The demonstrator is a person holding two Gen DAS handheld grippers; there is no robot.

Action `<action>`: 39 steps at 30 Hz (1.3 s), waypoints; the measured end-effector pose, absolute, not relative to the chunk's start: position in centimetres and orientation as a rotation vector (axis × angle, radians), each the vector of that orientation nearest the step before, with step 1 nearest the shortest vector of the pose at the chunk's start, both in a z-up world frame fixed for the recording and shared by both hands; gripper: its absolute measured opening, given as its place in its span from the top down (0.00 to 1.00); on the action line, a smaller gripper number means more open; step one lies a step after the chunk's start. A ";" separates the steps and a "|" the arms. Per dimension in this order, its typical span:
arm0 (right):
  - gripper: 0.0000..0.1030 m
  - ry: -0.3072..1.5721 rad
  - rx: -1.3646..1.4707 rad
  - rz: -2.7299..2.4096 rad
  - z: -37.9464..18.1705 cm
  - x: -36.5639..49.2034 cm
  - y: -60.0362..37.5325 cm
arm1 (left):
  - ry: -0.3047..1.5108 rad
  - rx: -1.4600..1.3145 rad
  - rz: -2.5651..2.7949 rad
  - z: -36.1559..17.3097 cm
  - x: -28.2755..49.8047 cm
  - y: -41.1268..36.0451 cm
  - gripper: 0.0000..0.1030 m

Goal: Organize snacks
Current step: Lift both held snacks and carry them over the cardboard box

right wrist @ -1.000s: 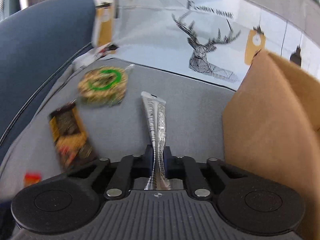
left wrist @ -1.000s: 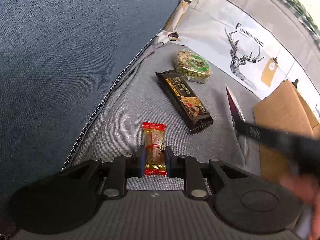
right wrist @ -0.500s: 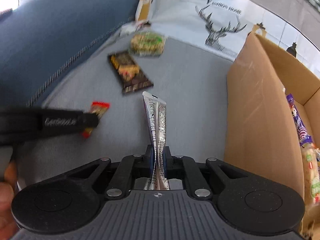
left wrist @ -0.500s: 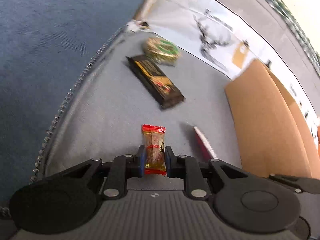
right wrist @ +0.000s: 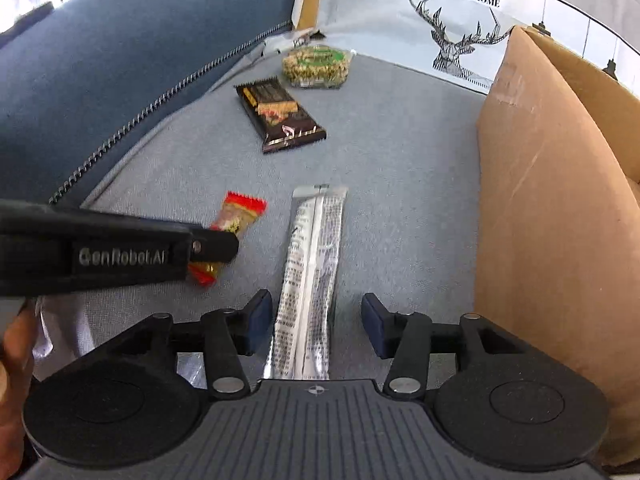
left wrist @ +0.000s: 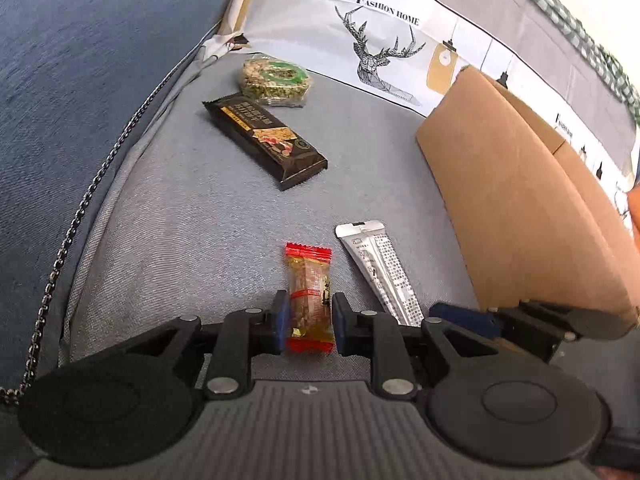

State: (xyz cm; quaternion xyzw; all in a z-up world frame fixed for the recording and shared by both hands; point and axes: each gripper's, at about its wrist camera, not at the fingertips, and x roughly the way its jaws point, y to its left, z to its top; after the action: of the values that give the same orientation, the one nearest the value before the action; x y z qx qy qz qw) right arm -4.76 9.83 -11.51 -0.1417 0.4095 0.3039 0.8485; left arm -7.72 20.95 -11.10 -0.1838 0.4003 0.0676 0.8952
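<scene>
The left hand-held gripper [left wrist: 308, 322] is easing its jaws apart around the red-ended clear-wrapped candy [left wrist: 310, 296], releasing it onto the grey cushion [left wrist: 180, 220]. Just to its right, the right hand-held gripper [right wrist: 316, 322] spreads wide, the silver foil stick sachet [right wrist: 310, 276] lying loose between. Next, presumably, both back away.

Bright, even daylight is filling both views; shadows under the snacks are staying soft and short. Top corners are blowing out white. Fisheye is bending the cardboard box [right wrist: 552, 216] and sofa seam hard toward the edges. The left gripper [right wrist: 212, 246] is smearing slightly across the right view; the silver sachet [right wrist: 310, 276] is glinting but staying readable.
</scene>
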 end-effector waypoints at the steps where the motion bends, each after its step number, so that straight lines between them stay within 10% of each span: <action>1: 0.51 0.857 -0.285 0.644 -11.5 -4.6 9.7 | 0.825 -0.363 0.145 -11.1 -7.7 20.5 0.69; 10: 0.84 0.788 -0.277 0.680 -12.0 -5.3 9.1 | 0.824 -0.292 0.216 -11.0 -7.2 18.4 0.66; 39: 0.86 0.778 -0.315 0.658 -11.8 -6.5 7.6 | 0.838 -0.200 0.309 -11.2 -8.4 16.6 0.77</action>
State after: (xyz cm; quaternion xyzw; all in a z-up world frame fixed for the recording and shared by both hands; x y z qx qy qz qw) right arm -6.47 7.62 -11.76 -0.1504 0.3706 0.3136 0.8612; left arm -8.45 16.59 -11.19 -0.0965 0.4046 0.1489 0.8971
